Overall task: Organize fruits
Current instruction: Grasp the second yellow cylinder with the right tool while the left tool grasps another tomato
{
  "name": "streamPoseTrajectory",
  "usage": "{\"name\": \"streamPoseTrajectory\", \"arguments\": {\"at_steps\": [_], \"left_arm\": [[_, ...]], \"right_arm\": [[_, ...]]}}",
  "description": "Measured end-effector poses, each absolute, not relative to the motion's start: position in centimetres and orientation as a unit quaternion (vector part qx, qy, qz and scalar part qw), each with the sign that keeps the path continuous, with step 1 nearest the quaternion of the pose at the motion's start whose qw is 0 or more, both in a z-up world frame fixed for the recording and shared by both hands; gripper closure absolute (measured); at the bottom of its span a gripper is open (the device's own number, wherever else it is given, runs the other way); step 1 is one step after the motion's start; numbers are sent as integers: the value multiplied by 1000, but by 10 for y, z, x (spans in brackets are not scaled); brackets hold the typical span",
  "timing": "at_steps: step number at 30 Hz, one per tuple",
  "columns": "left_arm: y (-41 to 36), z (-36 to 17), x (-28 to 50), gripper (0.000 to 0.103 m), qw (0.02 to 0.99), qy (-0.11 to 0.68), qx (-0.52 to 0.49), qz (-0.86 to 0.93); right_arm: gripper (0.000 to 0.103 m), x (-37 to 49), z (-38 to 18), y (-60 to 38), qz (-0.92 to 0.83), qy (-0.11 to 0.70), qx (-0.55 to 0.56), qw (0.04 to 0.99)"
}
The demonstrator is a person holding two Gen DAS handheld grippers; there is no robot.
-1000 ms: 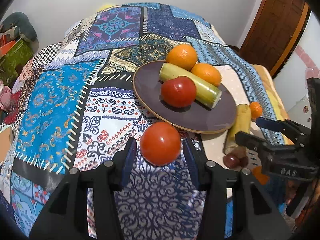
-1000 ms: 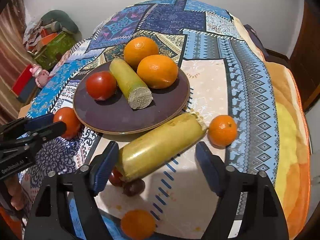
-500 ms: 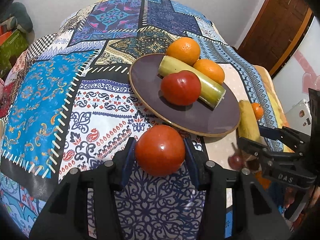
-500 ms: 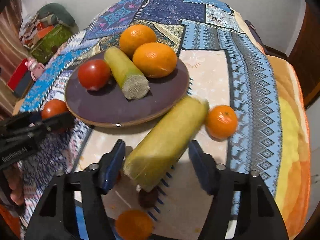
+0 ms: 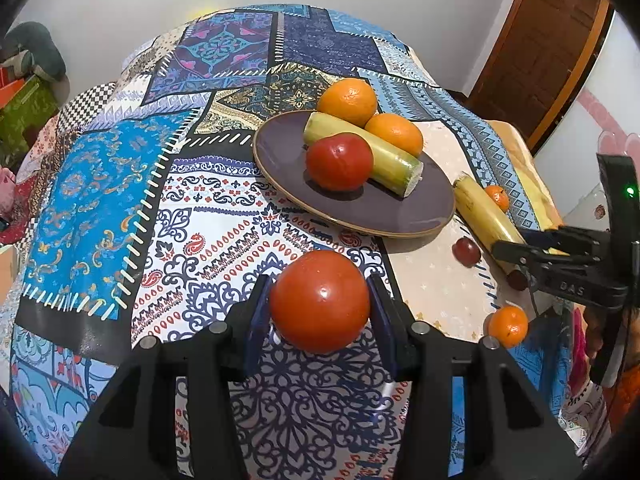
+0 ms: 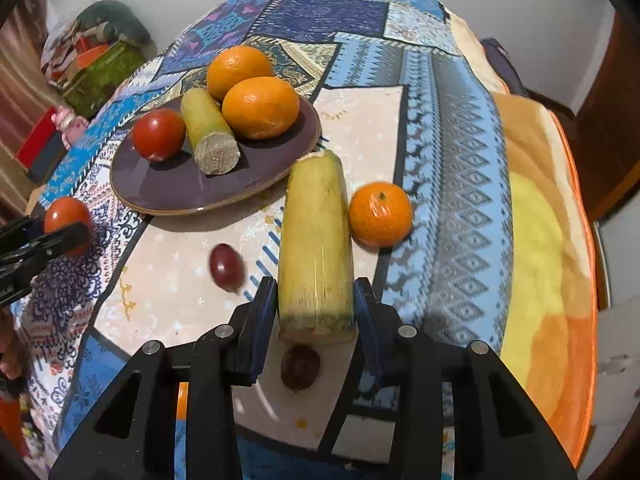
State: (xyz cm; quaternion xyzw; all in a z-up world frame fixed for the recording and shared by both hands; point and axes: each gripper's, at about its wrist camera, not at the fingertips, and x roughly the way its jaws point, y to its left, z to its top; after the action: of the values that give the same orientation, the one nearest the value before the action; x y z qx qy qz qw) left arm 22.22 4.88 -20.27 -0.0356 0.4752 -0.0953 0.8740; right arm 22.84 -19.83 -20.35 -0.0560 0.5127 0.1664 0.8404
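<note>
My left gripper [image 5: 318,314] is shut on a red tomato [image 5: 319,301], held above the patterned cloth in front of the dark purple plate [image 5: 280,168]. The plate holds another tomato [image 5: 339,161], a yellow-green cane piece [image 5: 362,153] and two oranges [image 5: 349,101]. My right gripper [image 6: 316,312] is shut on a second yellow cane piece [image 6: 315,244], lifted beside the plate [image 6: 160,192]. A small mandarin [image 6: 380,214] lies right of it. The left gripper with its tomato [image 6: 66,220] shows at the left edge of the right wrist view.
Two dark plums [image 6: 226,267] [image 6: 300,366] lie on the cloth under and left of the right gripper. Another mandarin [image 5: 508,326] sits near the front edge. Boxes and clutter [image 6: 96,68] stand beyond the table's left side. A wooden door [image 5: 536,52] is at right.
Both grippers closed on their fruit: the left on the tomato, the right on the cane piece, which swung from lying crosswise to pointing forward and rose off the cloth.
</note>
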Motion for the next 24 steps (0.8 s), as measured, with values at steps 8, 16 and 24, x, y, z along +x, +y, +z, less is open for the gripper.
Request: {"name": "streamPoseTrajectory", "arguments": {"at_steps": [8, 16, 24], "left_arm": [[44, -192, 225, 56, 878, 470, -36, -86], [42, -181, 238, 56, 884, 460, -43, -73], [48, -168, 253, 56, 890, 449, -49, -59]], "right_arm": [[66, 252, -214, -188, 181, 508, -64, 840], [67, 244, -210, -194, 196, 485, -61, 850], [67, 240, -185, -197, 208, 452, -58, 866]]}}
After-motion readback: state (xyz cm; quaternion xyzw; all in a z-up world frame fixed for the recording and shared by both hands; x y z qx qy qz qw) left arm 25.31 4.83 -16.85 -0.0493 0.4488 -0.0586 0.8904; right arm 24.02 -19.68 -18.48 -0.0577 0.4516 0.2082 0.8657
